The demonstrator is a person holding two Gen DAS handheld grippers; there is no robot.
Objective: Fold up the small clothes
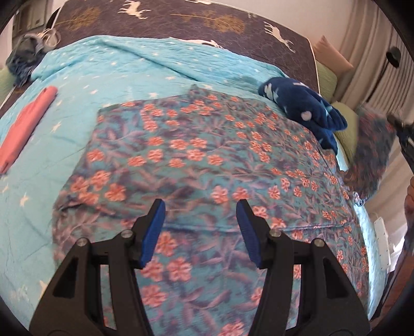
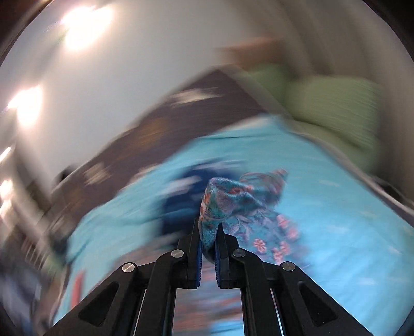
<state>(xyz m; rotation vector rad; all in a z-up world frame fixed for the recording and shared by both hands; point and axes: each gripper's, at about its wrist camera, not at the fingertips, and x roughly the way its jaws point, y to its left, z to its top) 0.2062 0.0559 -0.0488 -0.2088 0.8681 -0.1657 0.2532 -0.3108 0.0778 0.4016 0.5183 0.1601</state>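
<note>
A teal cloth with orange-pink flowers (image 1: 207, 155) lies spread on the turquoise star blanket (image 1: 116, 72). My left gripper (image 1: 200, 208) hovers open just over its near part, and nothing sits between the blue pads (image 1: 154, 232). At the right edge of the left wrist view a corner of the cloth (image 1: 372, 155) is lifted off the bed. In the blurred right wrist view my right gripper (image 2: 208, 226) is shut on a bunched fold of the floral cloth (image 2: 233, 199), which trails down toward the blanket (image 2: 323, 219).
A folded pink garment (image 1: 28, 124) lies at the left. A navy garment with white shapes (image 1: 305, 108) sits at the far right of the blanket. Green pillows (image 1: 346, 121) lie beyond it. A dark deer-print cover (image 1: 181, 20) spans the far side, with a grey-blue pile (image 1: 23, 56) at its left.
</note>
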